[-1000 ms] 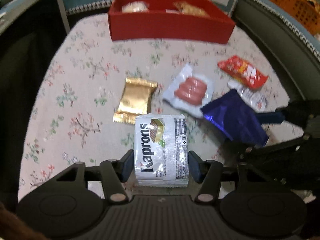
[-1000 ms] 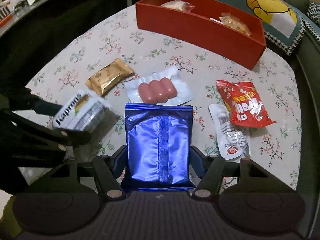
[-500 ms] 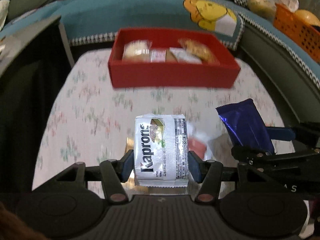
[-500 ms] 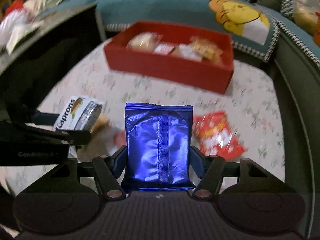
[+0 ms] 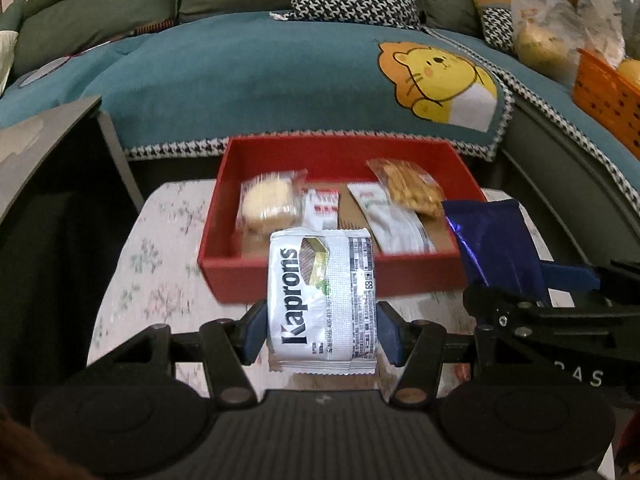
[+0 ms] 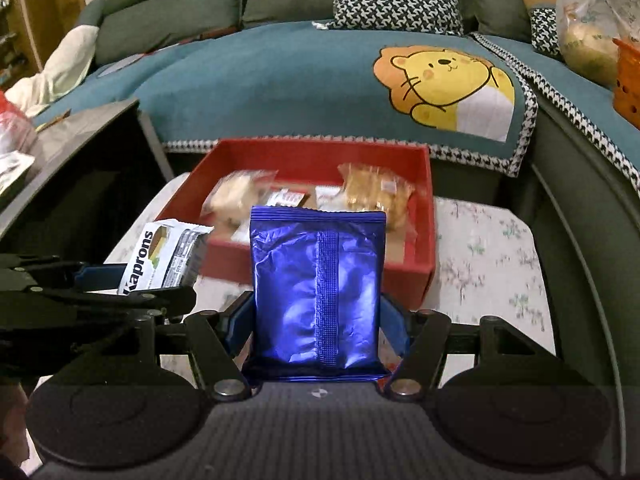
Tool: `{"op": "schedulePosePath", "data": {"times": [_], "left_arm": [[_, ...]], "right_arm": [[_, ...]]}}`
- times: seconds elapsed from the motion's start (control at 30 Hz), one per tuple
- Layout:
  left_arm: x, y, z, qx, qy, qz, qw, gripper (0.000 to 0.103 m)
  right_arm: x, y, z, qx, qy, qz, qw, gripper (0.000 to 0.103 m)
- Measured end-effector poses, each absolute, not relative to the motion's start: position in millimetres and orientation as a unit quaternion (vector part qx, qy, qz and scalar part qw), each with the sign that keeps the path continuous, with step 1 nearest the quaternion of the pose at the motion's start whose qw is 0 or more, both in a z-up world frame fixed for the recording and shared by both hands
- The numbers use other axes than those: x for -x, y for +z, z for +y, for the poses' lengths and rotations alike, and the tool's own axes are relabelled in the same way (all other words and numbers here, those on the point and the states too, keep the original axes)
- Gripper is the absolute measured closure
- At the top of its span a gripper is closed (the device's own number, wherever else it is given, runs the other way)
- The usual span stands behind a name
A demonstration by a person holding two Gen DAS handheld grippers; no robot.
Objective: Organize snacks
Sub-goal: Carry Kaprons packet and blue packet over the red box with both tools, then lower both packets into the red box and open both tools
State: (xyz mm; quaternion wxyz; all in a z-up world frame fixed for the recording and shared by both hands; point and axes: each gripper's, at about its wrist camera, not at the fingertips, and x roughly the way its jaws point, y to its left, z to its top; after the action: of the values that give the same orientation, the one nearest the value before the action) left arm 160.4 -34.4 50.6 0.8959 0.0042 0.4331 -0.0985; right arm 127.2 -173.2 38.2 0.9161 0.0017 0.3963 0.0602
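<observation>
Left wrist view is showing a teal sofa cover (image 5: 248,80) with a yellow lion patch filling the background, and in front of it a floral tablecloth (image 5: 160,264) is covering the table. At the table's far edge the red box (image 5: 288,276) is sitting with its open top toward the camera, holding a round pale cake packet (image 5: 268,204), a small red-and-white sachet (image 5: 322,210), a white sachet (image 5: 394,222) and a golden cracker packet (image 5: 408,188).

Both hands are carrying snacks toward that box, so the step in hand looks like the transfer and drop. The right gripper (image 6: 318,320) is clenching the blue foil packet (image 6: 318,288) by its lower half, the packet standing upright and overlapping the box's near wall in the right wrist view. The left gripper (image 5: 320,326) is gripping the white Kaprons wafer pack (image 5: 322,300) across its width, with the pack's top edge lying over the near wall of the box.

Neither snack is inside yet; both are hanging in the air just short of the box's near wall. The next move is probably calling for each hand to go forward over the wall, aim for bare cardboard floor at the near side between the packets already there, and only then let the fingers part, taking care that the two grippers, now close side by side, are not knocking together.
</observation>
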Motion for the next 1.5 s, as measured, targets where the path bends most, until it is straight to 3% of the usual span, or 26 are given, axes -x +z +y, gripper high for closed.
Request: {"op": "schedulePosePath", "data": {"times": [0.43,1.1,1.37,1.5], "left_arm": [[-231.8,42.4,-43.2,-0.008,-0.082,0.422,0.903,0.019],[-274.1,-5.1,-49.2,-0.035,-0.048,0.438,0.897,0.019],[-275.3,-3.2,-44.6,-0.025,-0.039,0.449,0.892,0.009],[-269.8,3.0,-42.0,-0.019,-0.038,0.449,0.892,0.005]], "right_arm": [[-195.2,36.0,-181.6,0.002,0.052,0.385,0.921,0.032],[-239.9,-15.3,-181.1,-0.007,0.053,0.402,0.914,0.030],[-240.0,-13.5,-185.1,-0.004,0.040,0.401,0.915,0.016],[-236.0,-6.3,-185.9,-0.006,0.042,0.397,0.917,0.016]]}}
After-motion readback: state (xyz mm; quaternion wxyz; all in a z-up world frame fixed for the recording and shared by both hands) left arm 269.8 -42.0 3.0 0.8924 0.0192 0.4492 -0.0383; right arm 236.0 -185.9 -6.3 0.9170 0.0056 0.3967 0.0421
